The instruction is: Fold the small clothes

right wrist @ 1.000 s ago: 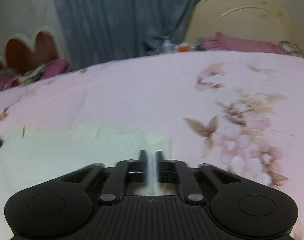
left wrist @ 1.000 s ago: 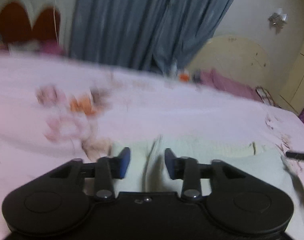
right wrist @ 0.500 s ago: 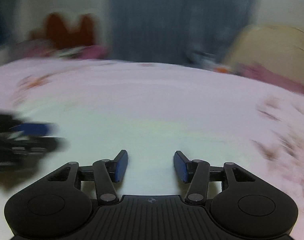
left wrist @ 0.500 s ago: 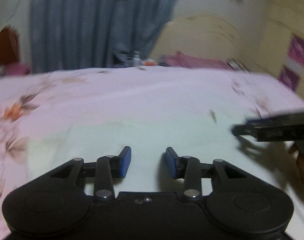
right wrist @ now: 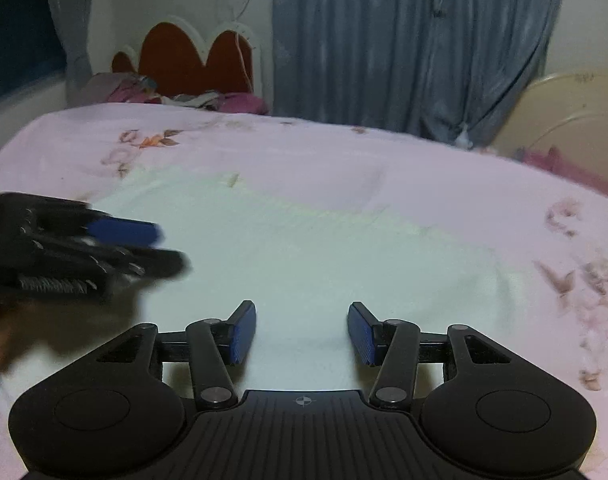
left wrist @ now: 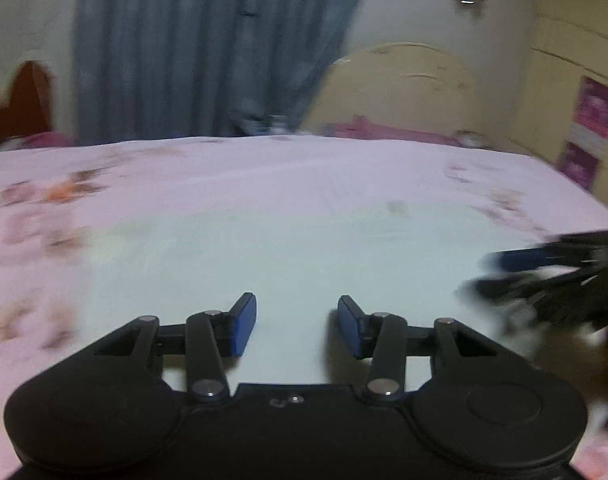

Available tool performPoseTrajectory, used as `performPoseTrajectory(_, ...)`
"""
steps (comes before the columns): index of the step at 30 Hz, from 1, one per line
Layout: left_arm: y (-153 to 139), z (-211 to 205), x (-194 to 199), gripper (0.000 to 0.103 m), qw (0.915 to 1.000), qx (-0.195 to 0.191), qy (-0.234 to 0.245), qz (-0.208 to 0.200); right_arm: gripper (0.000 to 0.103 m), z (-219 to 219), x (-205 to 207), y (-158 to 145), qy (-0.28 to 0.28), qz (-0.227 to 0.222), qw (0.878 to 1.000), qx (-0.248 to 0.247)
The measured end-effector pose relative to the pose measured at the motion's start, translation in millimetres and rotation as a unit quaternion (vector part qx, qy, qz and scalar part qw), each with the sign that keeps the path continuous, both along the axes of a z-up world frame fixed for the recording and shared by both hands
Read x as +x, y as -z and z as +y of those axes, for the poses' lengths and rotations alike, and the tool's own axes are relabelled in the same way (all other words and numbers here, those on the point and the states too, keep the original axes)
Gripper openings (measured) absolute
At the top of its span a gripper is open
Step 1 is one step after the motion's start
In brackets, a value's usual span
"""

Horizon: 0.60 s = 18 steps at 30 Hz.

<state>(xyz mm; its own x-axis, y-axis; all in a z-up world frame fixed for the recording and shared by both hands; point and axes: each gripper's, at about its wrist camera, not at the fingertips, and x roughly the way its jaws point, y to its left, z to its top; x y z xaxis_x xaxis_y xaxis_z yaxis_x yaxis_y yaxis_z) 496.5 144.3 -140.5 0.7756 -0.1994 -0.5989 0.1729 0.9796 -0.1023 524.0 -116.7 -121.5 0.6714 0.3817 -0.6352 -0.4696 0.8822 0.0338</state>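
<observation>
- Both tongs stood apart and empty; left tongs (left wrist: 297, 326), whose jaws had just been opening, and right tongs (right wrist: 302, 334) hovered over the cloth.
- Pink floral bed (right wrist: 443, 168) carried everything.
- Pale garment (right wrist: 304, 256) lay flat near the middle.

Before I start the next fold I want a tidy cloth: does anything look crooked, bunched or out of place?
Nothing stands out. The pale cloth lies flat on the pink floral sheet, no bunching visible. Both tongs, left and right, are open above it, holding nothing. Blur hides fine wrinkles.
</observation>
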Motion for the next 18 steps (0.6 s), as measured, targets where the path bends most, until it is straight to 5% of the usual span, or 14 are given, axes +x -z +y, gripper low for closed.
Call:
performPoseTrajectory(3,2,29,2,0.039,0.9995,-0.023,-0.021,0.005,0.050,-47,16,9,0.097,0.017,0.995,0.008)
performPoseTrajectory(6,-8,26,-1,0.042,0.9996,-0.009,-0.026,0.005,0.050,-59,19,2,0.118,0.039,0.992,0.010)
performPoseTrajectory(10,-16,-5,-23,0.046,0.9997,-0.021,0.013,-0.005,0.051,-38,-12,-27,0.061,0.025,0.997,0.033)
performPoseTrajectory(13,-5,-40,-29,0.046,0.9984,0.015,0.053,0.010,0.050,-6,-30,-21,0.000,0.036,0.999,0.013)
performPoseTrajectory(15,6,-50,-30,0.047,0.9977,0.040,0.052,0.016,0.050,6,-34,-11,0.011,0.038,0.999,-0.035)
performPoseTrajectory(18,-4,-42,-37,0.045,0.9983,0.038,0.043,0.008,0.051,-2,-39,-15,0.064,0.031,0.996,-0.046)
